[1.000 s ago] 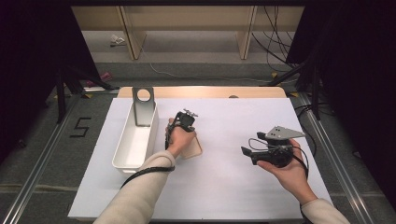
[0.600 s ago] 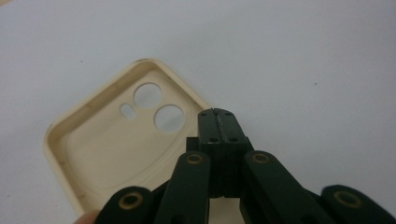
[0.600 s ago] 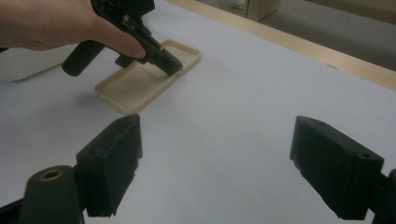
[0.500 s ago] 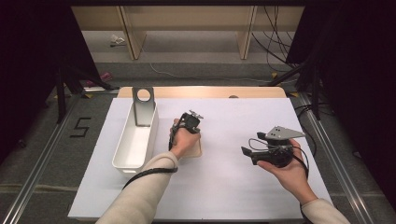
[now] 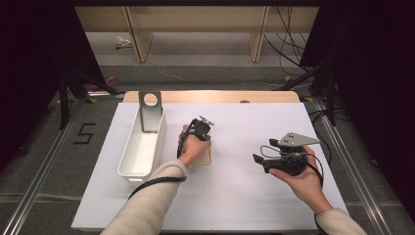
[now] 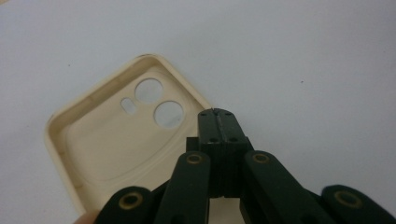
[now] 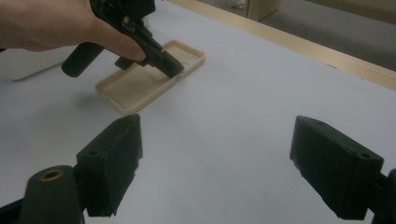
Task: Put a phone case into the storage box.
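A cream phone case [image 6: 112, 154] lies hollow side up on the white table, its camera holes at the far end. My left gripper [image 6: 217, 114] is shut, jaws pressed together, with the tips down at the case's rim beside those holes. Whether the rim is pinched between them I cannot tell. From the right gripper view, the left gripper [image 7: 175, 70] slants down onto the case [image 7: 135, 86]. In the high view the left gripper [image 5: 198, 131] and hand cover most of the case [image 5: 206, 157]. My right gripper [image 7: 215, 140] stands open and empty, held over the table's right side [image 5: 262, 152].
A long white bin [image 5: 128, 142] stands left of the case, with a grey metal bracket [image 5: 150, 110] with a round hole at its far end. The table's wooden far edge [image 5: 274, 96] runs behind. Bare white surface [image 5: 235, 191] lies between the hands.
My left gripper has edged slightly to the right over the case. The right gripper has stayed put.
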A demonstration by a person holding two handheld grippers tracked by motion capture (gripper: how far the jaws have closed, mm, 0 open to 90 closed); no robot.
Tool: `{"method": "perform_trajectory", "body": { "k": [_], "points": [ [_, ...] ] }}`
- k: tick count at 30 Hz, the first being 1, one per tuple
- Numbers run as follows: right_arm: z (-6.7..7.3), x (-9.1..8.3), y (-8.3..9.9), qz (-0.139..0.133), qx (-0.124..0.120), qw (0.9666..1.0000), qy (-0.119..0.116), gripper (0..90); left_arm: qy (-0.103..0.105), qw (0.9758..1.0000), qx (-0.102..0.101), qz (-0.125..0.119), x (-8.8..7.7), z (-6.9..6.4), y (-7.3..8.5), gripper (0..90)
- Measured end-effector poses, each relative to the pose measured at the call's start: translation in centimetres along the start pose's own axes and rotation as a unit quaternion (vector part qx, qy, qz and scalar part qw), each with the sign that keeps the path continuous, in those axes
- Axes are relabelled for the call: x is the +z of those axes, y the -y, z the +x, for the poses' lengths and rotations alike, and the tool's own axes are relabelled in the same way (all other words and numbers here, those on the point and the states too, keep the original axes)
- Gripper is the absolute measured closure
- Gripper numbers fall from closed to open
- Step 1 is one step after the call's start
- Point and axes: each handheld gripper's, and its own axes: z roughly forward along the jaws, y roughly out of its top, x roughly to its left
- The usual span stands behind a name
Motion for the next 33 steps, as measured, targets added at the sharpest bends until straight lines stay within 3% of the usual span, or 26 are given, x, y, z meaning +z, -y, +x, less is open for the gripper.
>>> {"method": "perform_trajectory", "body": {
  "k": [33],
  "points": [
    [0.02,0.03,0.01,0.001,-0.001,1.0000,0.000,17.8,0.009,0.9999,0.013,0.000,-0.03,-0.50,0.00,89.7]
  ]
}}
